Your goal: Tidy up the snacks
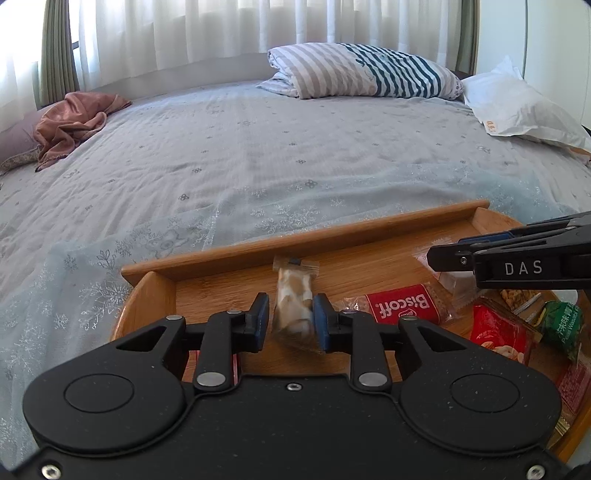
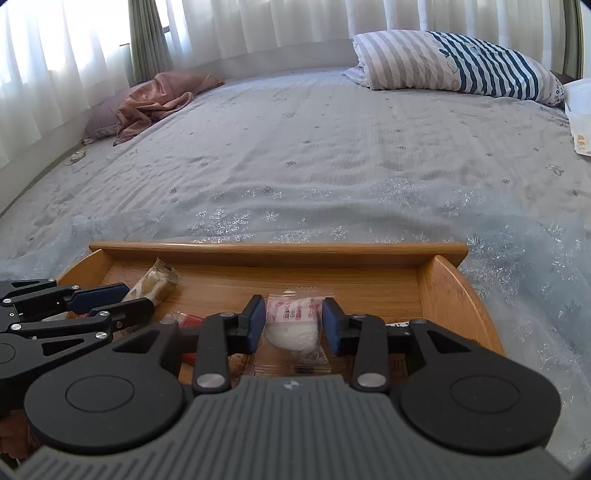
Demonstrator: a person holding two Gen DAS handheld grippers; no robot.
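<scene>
Both grippers hang over a wooden tray (image 2: 461,306) that rests on a bed (image 1: 258,155) spread with a pale blue-grey cover. The left gripper (image 1: 290,319) has its blue pads narrowly set, one pad touching the side of a clear-wrapped tan-and-white snack (image 1: 293,299) that stands between them over the tray floor; whether both pads press on it cannot be told. The right gripper (image 2: 293,325) has its pads standing apart on either side of a clear packet (image 2: 293,325) with red print and a white piece inside, which lies on the tray floor; small gaps show at both pads. In the left wrist view, the near right part of the tray holds a loose pile of snacks: one red Biscoff pack (image 1: 400,304), one red pouch (image 1: 502,332) and one green pouch (image 1: 563,321); others are partly hidden and cannot be counted. The tray's raised far wall runs across behind the snacks. Past the tray, the cover carries a band of white snowflake print, then small scattered flower marks. At the far left lies one crumpled pink cloth (image 1: 74,122). At the far right lie one striped pillow (image 1: 362,70) and one white bag (image 1: 517,103). White curtains (image 2: 258,29) hang along the far wall, with one green drape (image 1: 59,48) visible at the left.
</scene>
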